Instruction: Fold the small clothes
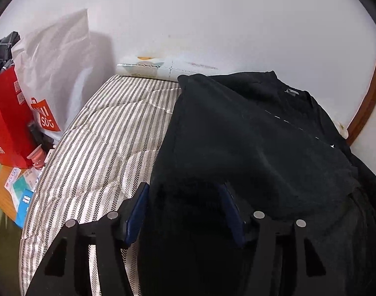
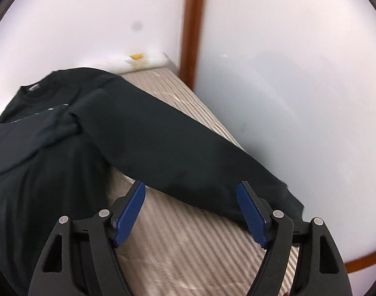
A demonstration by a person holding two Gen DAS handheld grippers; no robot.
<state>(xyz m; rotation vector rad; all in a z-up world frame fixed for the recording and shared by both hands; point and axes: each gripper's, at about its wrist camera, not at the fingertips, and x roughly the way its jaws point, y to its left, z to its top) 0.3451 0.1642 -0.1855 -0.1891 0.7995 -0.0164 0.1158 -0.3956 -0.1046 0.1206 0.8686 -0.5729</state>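
Black long-sleeved shirt (image 1: 249,133) lies spread on the striped mattress (image 1: 101,133), collar toward the white wall (image 1: 212,19); neck label visible in both views.

Left wrist view: left gripper (image 1: 185,212) has its blue pads (image 1: 136,218) spread wide, dark cloth filling the gap between them. Cannot tell whether the fabric is touched or only lying beneath; jaws are not clenched. Only this view shows the clutter beside the mattress: red carton (image 1: 5,123), white shopping bag (image 1: 54,79) with a red logo, small packets on a wooden surface (image 1: 3,192).

Right wrist view: right gripper (image 2: 191,212) released, jaws wide apart, holding nothing. One sleeve (image 2: 188,153) stretches diagonally across the mattress toward this gripper, cuff near the far finger (image 2: 252,217). Bare striped mattress shows between the pads. Only this view shows the brown wooden post (image 2: 193,24) in the wall corner. Frame slightly blurred.
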